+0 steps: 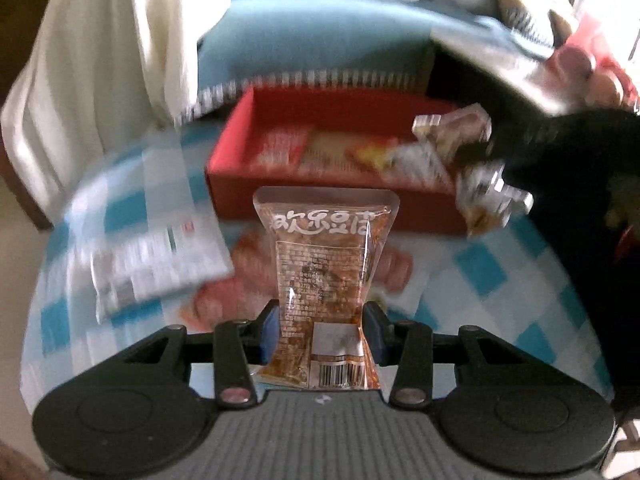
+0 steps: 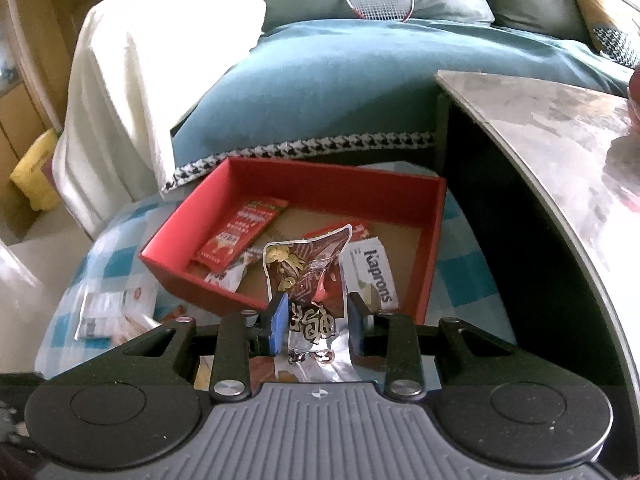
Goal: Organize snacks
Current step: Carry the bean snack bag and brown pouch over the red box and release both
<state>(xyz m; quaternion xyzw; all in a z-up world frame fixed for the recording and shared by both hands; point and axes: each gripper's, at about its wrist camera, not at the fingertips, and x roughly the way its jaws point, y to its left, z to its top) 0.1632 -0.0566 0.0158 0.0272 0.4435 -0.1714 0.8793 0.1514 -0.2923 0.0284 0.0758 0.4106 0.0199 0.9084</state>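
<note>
My left gripper (image 1: 322, 330) is shut on a clear orange-brown snack packet (image 1: 325, 276) held upright in front of the red box (image 1: 256, 184). My right gripper (image 2: 317, 318) is shut on a dark brown and silver snack packet (image 2: 310, 280) at the near wall of the red box (image 2: 172, 236). In the left wrist view the right gripper (image 1: 516, 176) appears at the right, holding that crinkled packet (image 1: 452, 132) over the box. The box holds a red packet (image 2: 240, 232) and a white Kaprons packet (image 2: 372, 268).
The box sits on a blue and white checked cloth (image 1: 492, 272). A white packet (image 1: 152, 240) and a reddish packet (image 1: 228, 280) lie on the cloth left of the box. A grey table (image 2: 560, 128) stands to the right. A blue sofa cushion (image 2: 320, 88) lies behind.
</note>
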